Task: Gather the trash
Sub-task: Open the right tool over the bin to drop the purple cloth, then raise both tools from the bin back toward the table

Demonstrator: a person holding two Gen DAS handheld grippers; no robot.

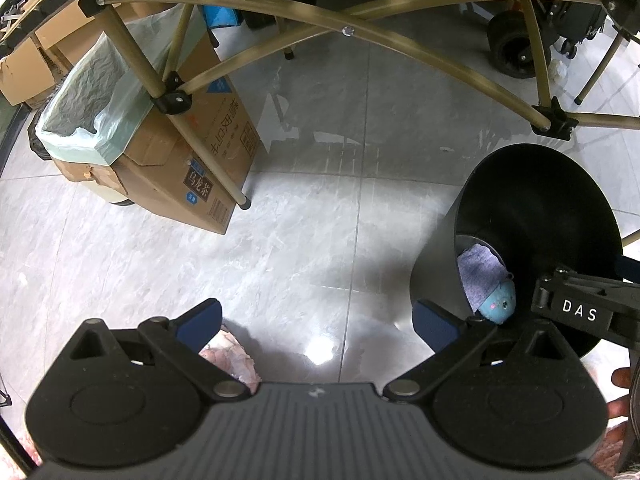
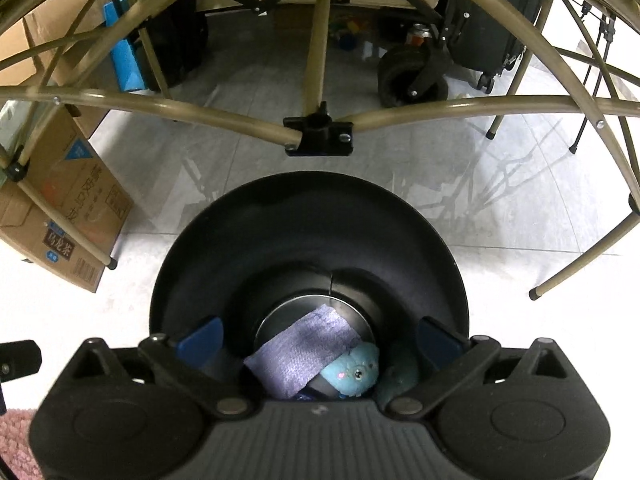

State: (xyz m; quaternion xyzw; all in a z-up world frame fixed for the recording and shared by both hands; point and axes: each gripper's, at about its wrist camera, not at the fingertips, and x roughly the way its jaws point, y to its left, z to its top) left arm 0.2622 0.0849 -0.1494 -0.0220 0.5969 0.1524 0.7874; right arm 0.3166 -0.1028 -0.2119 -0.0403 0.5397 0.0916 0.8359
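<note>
Right gripper (image 2: 318, 336) over black bin (image 2: 308, 216), jaws wide, nothing between. Blue toy (image 2: 354, 372) and purple cloth (image 2: 304, 352) lie inside. Left gripper (image 1: 318, 320) wide, empty. I judge floor mostly cleared.

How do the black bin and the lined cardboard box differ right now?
The black bin is round, dark and unlined; the cardboard box is square-cornered, brown and printed, fitted with a pale green liner.
The bin stands on open floor under the right tongs; the box sits against a folding table's legs.
The bin holds a purple cloth and a blue toy; nothing shows inside the liner.
Both are open-topped and stand on the grey tiled floor.
</note>
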